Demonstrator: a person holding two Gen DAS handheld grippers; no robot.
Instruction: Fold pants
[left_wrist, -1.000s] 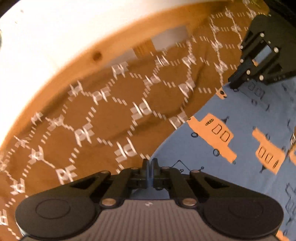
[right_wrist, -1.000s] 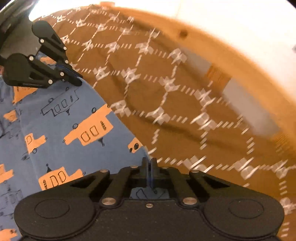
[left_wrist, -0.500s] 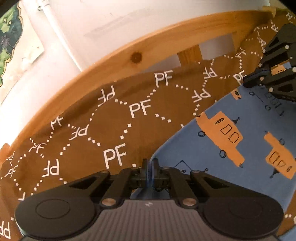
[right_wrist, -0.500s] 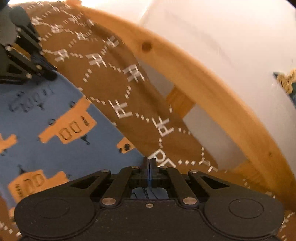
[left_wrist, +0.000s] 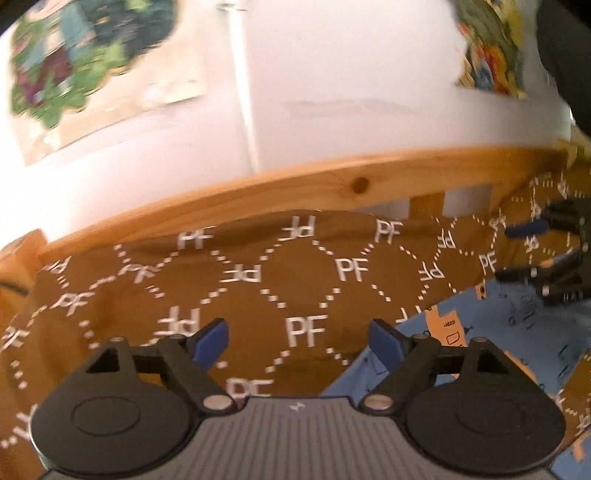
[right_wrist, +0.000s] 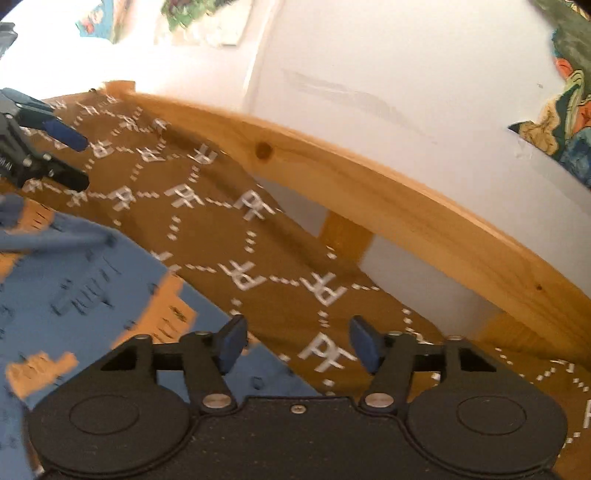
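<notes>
Opening left gripper (left_wrist: 297, 341) and right gripper (right_wrist: 297, 345), pants (right_wrist: 92, 295) blurred, apparently released

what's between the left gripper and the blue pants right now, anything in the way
Nothing visible. The left gripper, jaws opening and empty, hangs over the brown bedspread, and the pants lie in plain sight just to its right.

Blue pants (right_wrist: 81, 295), orange vehicle print
</notes>
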